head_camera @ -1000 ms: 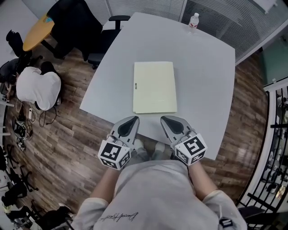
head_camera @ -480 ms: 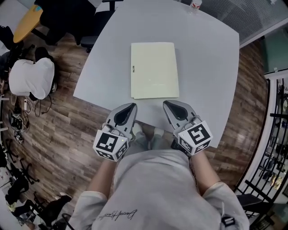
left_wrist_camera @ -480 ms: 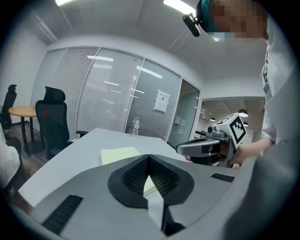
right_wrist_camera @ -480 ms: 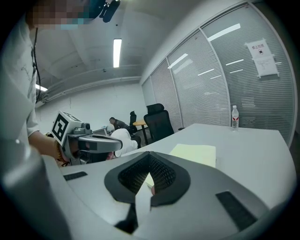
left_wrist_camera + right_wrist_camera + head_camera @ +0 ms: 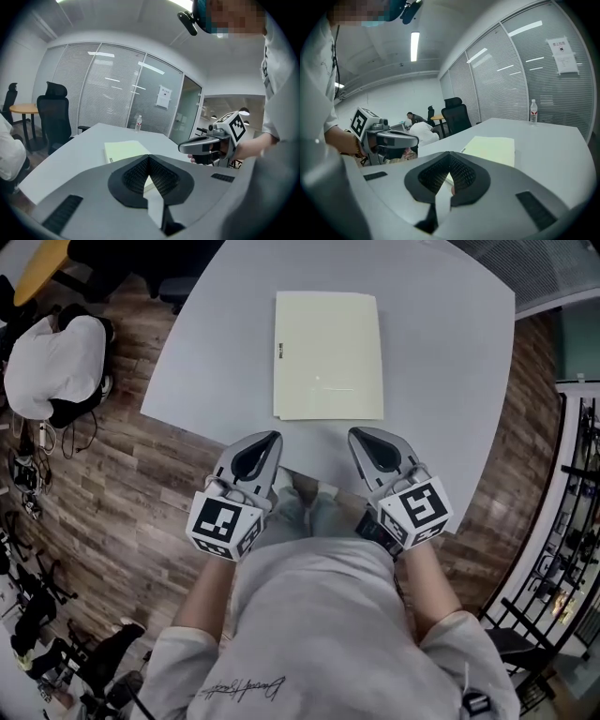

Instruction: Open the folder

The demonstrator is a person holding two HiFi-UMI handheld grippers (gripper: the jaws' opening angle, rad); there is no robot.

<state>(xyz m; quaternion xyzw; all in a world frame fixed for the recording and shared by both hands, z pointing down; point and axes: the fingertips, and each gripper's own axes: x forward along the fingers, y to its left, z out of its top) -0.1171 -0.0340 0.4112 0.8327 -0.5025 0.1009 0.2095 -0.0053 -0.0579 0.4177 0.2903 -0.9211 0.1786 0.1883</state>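
Folder [image 5: 328, 355], pale yellow, closed and flat toward the far side of the grey counter [image 5: 450, 381], small dark label on its left edge. Left hand-held gripper [image 5: 270, 439] and right hand-held gripper [image 5: 361, 435] side by side at the counter's near edge, short of the folder and touching nothing. Jaws of both pressed together, nothing between them.

Both lowered over the last second from a higher hold, tips tilted down toward the folder. Folder itself unmoved, cover down. Judged an approach only: opening not yet begun, the shut jaws needing either to part or to slide under as a wedge before any lift of the cover. Probably a lift from the right edge, if the label marks the spine at left.

Bare counter between tips and folder, so no obstacle to the reach. Thin, flat cover likely hard to catch, with some risk of pushing the whole folder farther away instead.

Beyond: water bottle [image 5: 138, 123] at the far edge, well apart from the folder. Black office chair [image 5: 54, 112] off the far left corner. Person in white [image 5: 52, 367] bent over at left, near a round yellow table [image 5: 33, 263]. Black railing [image 5: 562, 549] at right.
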